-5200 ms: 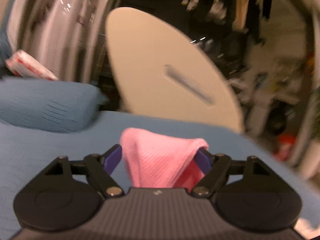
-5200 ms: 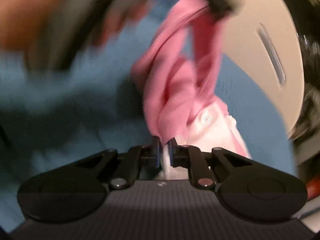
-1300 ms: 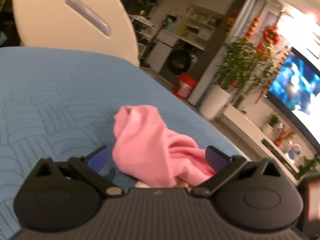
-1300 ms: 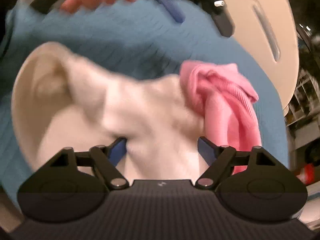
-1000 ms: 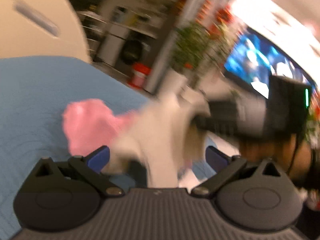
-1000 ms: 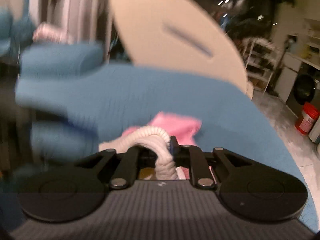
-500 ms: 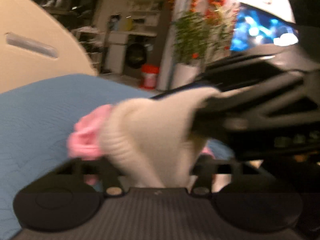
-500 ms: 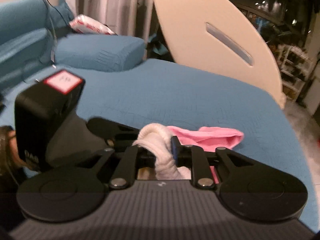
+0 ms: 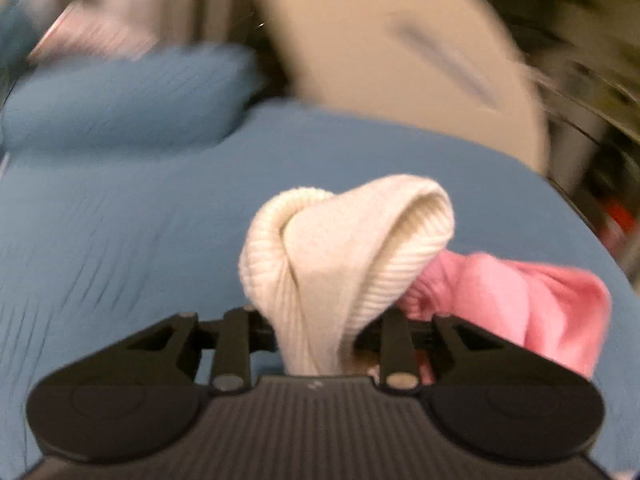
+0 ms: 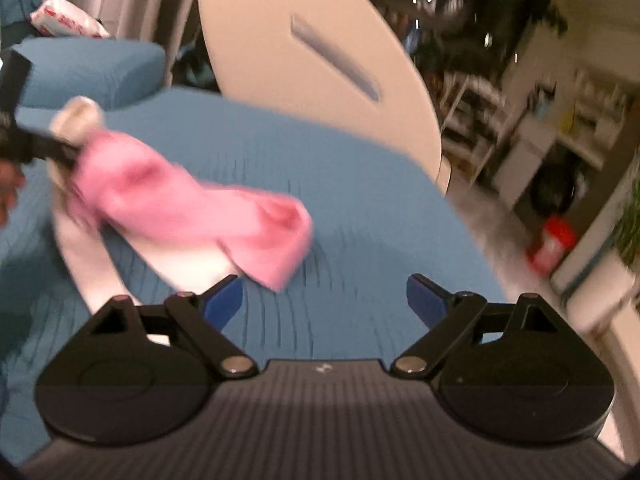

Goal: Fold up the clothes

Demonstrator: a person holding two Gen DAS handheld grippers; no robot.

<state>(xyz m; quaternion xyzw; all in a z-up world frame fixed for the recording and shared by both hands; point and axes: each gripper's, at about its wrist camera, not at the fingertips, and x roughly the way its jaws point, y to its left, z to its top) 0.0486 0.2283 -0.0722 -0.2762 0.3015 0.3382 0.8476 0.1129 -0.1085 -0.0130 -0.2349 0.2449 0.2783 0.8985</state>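
Left gripper (image 9: 316,332) clamps cream ribbed garment (image 9: 344,248) (pink cloth (image 9: 520,300) beside) over blue bedspread (image 9: 120,240)

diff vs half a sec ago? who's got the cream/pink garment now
Handoff. The right gripper has let go of the cream ribbed cuff; its jaws are opening with nothing between them. The left gripper is shut on that cuff and has carried the garment off to the right gripper's left, the pink part trailing. The blue bedspread and white board are unchanged.
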